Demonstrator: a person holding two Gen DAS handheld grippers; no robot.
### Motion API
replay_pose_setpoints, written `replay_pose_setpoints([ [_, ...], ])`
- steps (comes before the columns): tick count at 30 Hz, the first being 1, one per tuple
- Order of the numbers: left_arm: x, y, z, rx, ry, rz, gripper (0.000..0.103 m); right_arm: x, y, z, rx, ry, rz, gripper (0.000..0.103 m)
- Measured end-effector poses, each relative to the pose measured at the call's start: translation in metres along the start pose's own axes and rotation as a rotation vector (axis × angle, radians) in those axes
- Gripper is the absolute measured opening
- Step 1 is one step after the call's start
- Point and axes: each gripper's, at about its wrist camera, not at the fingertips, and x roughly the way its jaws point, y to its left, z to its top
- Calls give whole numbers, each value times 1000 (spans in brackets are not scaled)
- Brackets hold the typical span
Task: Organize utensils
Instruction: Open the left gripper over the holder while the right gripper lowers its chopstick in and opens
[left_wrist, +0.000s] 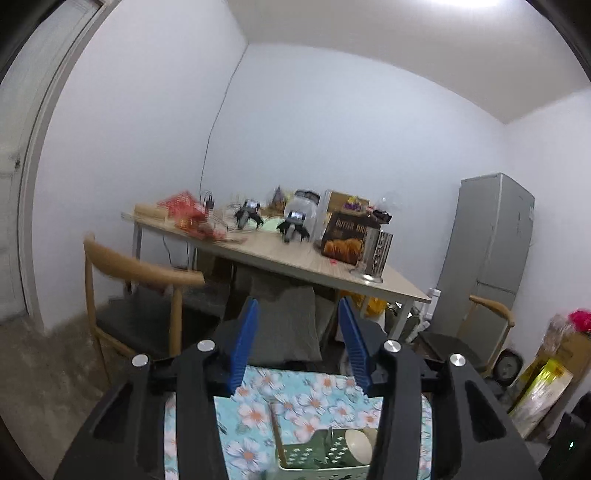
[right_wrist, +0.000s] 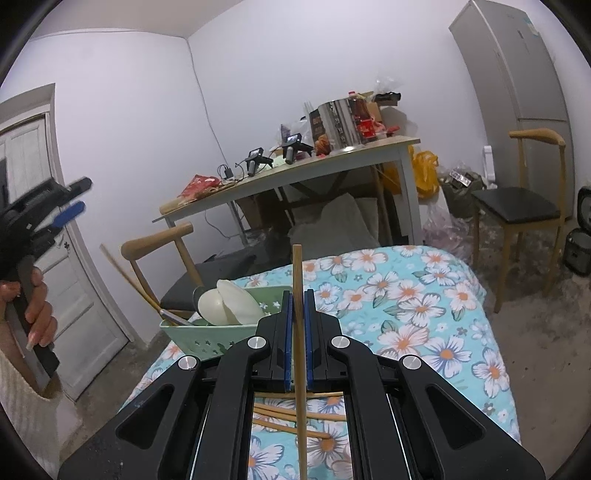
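Bare floral cloth (right_wrist: 424, 295) right of basket (right_wrist: 207, 339); loose chopsticks (right_wrist: 291, 413) near edge

A lived-in room of a home, used for dining and storage.

A tall grey fridge (left_wrist: 491, 254) stands in the corner beside a cluttered wooden worktop (left_wrist: 295, 258), wooden chairs (right_wrist: 532, 206), a panelled door (right_wrist: 55, 258), a flowered tablecloth (right_wrist: 424, 302) and a bare concrete floor (left_wrist: 48, 369).

surface: table (right_wrist: 424, 302) under a blue floral cloth | near left corner: green basket (right_wrist: 192, 334) resting on the cloth, white spoons (right_wrist: 225, 304) and a chopstick (right_wrist: 127, 275) leaning inside | near edge: several loose chopsticks (right_wrist: 291, 413) lying crossed on the cloth | rest of cloth: bare
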Motion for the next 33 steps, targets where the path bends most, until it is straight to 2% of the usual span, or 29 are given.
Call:
replay_pose_setpoints([
  [6, -23, -9, 10, 57, -53, 18, 44, 0, 4, 0, -8, -1, 6, 4],
  [12, -37, 4, 20, 0, -60, 1, 44, 3, 7, -1, -15, 6, 11, 4],
  [16, -56, 27, 9, -52, -37, -8, 44, -2, 12, 1, -20, -7, 36, 4],
  [18, -67, 43, -9, -77, -14, -2, 46, -8, 15, 6, -18, -27, 65, 4],
  [20, -78, 70, -44, -116, 29, 42, 46, -12, 20, 12, -18, -44, 100, 4],
  [23, -80, 109, -98, -183, 121, 110, 46, -16, 35, 24, -29, -64, 103, 4],
  [27, -72, 153, -166, -346, 253, 134, 46, -19, 56, 45, -34, -70, 136, 4],
  [30, -65, 170, -197, -419, 318, 157, 45, -21, 85, 67, -85, -90, 153, 4],
  [32, -62, 182, -207, -520, 354, 113, 45, -22, 109, 86, -127, -123, 160, 4],
  [33, -61, 184, -209, -537, 363, 110, 45, -22, 118, 93, -142, -137, 164, 4],
])
